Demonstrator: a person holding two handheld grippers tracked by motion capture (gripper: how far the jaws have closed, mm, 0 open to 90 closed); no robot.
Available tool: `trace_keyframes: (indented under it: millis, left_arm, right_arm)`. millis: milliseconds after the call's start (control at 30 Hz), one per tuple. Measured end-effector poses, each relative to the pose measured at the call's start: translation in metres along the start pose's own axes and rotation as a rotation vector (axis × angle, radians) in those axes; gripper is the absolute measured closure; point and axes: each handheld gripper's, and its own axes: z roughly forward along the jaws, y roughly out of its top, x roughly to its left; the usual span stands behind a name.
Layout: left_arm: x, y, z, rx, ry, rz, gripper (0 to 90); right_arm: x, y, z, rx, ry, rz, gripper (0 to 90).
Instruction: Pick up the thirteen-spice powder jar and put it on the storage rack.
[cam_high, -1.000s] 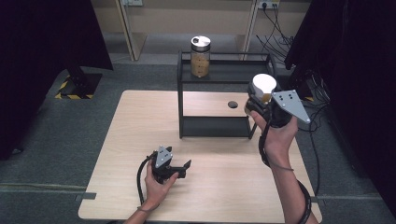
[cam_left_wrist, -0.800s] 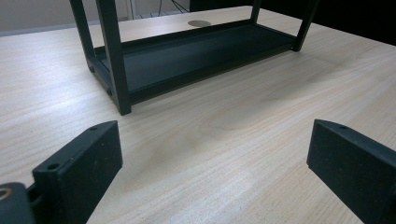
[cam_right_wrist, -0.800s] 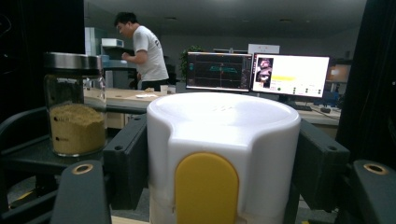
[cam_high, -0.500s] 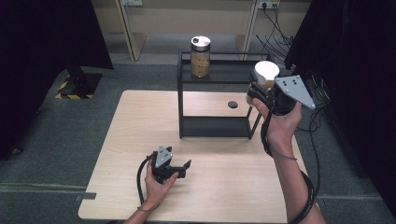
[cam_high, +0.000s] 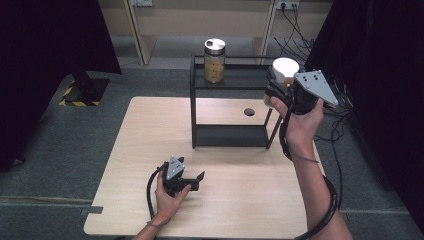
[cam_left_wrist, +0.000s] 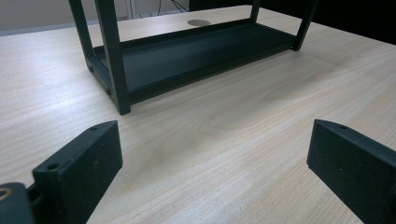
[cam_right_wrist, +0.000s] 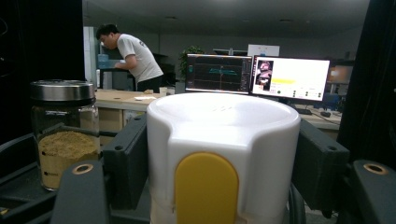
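Wood-grain table (cam_high: 235, 200) lies closest, and low on it rests the left gripper (cam_high: 196, 179), its jaws spread wide with nothing between them; in the left gripper view the two black pads (cam_left_wrist: 79, 163) stand far apart over bare tabletop. Just beyond sits one black metal rack (cam_high: 230, 135) with two shelves, a lower tray and an upper level.

Off the rack's right end, held up in the air beside the top shelf, is the right gripper (cam_high: 274, 89), clamped on a white container (cam_high: 285, 67). Seen up close in the right gripper view, that container (cam_right_wrist: 224, 154) is a squat, round tub of smooth white plastic with a flat, slightly domed lid and a rounded yellow tab on the face toward the camera. The jaws press against its left and right sides, so it is gripped firmly around the middle and upright.

Farther back, on the top shelf's left part, stands a glass jar (cam_high: 214, 61) with a shiny metal lid, filled more than halfway with tan powder or grain. It stands apart from the white container.

By count: two grippers, one white container, one jar, one rack, one table. Behind it all, in the right gripper view, two lit monitors (cam_right_wrist: 289, 77) glow on a desk and one person (cam_right_wrist: 133, 58) bends over a far counter.
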Motion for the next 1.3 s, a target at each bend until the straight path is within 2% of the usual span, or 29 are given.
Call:
trace_keyframes:
  millis: [233, 733, 1300]
  left_arm:
    - [0.0, 0.0, 0.0, 0.0, 0.0, -0.002, 2.6]
    - [0.0, 0.0, 0.0, -0.001, -0.002, 0.0, 2.5]
    - [0.001, 0.0, 0.0, -0.002, -0.005, -0.001, 2.5]
  right_arm:
    - [0.002, 0.009, 0.014, 0.011, 0.001, 0.0, 30.8]
    - [0.003, 0.032, 0.047, 0.015, -0.032, -0.001, 30.8]
    - [0.005, 0.028, 0.083, 0.051, -0.047, 0.025, 30.8]
